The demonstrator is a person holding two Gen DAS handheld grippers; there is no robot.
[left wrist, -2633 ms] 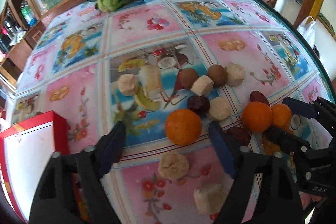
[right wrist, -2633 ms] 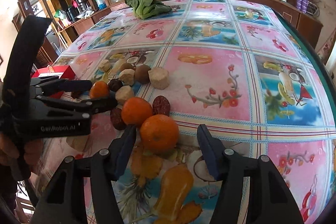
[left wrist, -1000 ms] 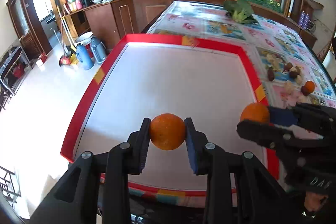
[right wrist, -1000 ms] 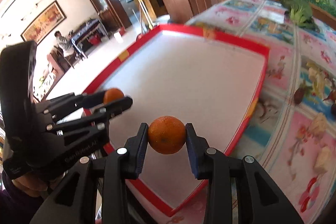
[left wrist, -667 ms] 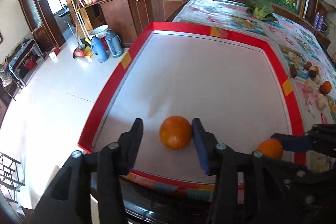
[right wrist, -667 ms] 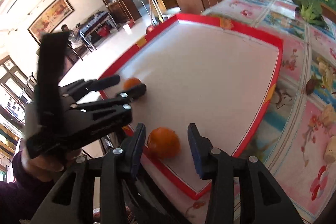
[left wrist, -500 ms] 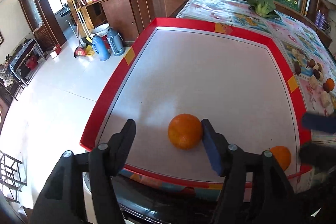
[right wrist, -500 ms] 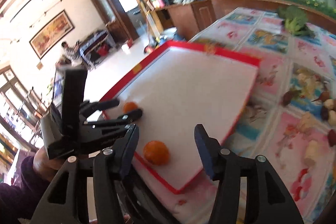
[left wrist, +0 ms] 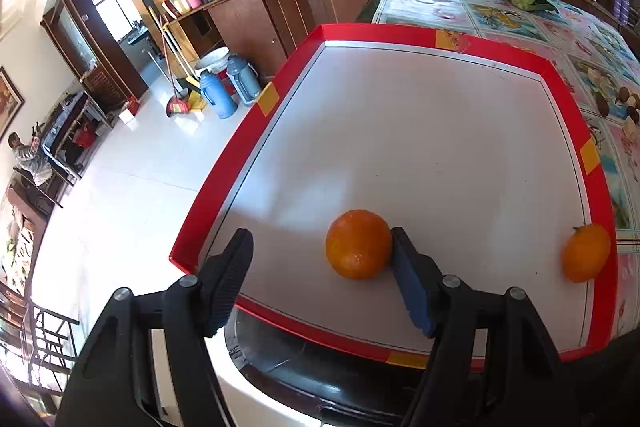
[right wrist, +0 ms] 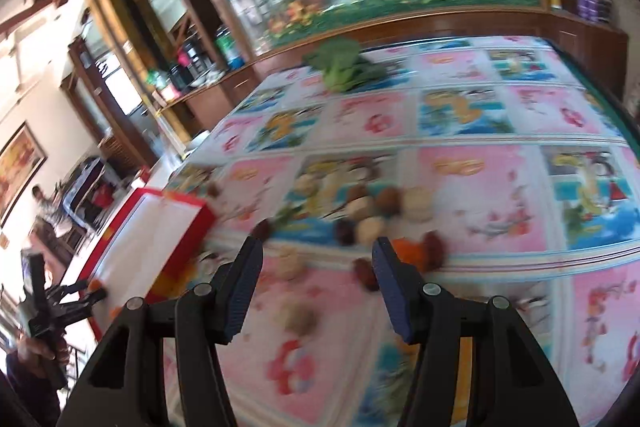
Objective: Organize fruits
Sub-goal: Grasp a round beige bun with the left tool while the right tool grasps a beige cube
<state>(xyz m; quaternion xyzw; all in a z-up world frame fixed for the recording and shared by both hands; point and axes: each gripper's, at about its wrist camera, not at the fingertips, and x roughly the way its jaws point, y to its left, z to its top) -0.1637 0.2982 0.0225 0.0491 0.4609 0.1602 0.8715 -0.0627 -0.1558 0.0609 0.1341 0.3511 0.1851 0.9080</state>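
Observation:
A large orange point(left wrist: 358, 245) lies on the white floor of the red-rimmed tray point(left wrist: 440, 35), near its front edge. My left gripper point(left wrist: 320, 239) is around it with the jaws opening; the right pad looks to be against the orange and the left pad is well clear. A second orange point(left wrist: 586, 253) rests against the tray's right rim. In the blurred right wrist view my right gripper point(right wrist: 317, 245) is open and empty above the flowered tablecloth. It points at a heap of brown fruits point(right wrist: 390, 201), pale lumps and one orange point(right wrist: 412, 251).
The tray point(right wrist: 176, 203) sits at the table's left end, with the floor and two blue flasks point(left wrist: 224, 91) beyond it. A leafy green vegetable point(right wrist: 344, 67) lies at the far side of the table. A wooden cabinet runs along the back.
Both grippers opened and let their oranges down onto the tray. The right gripper then swung away to the right, over the fruit heap on the table.

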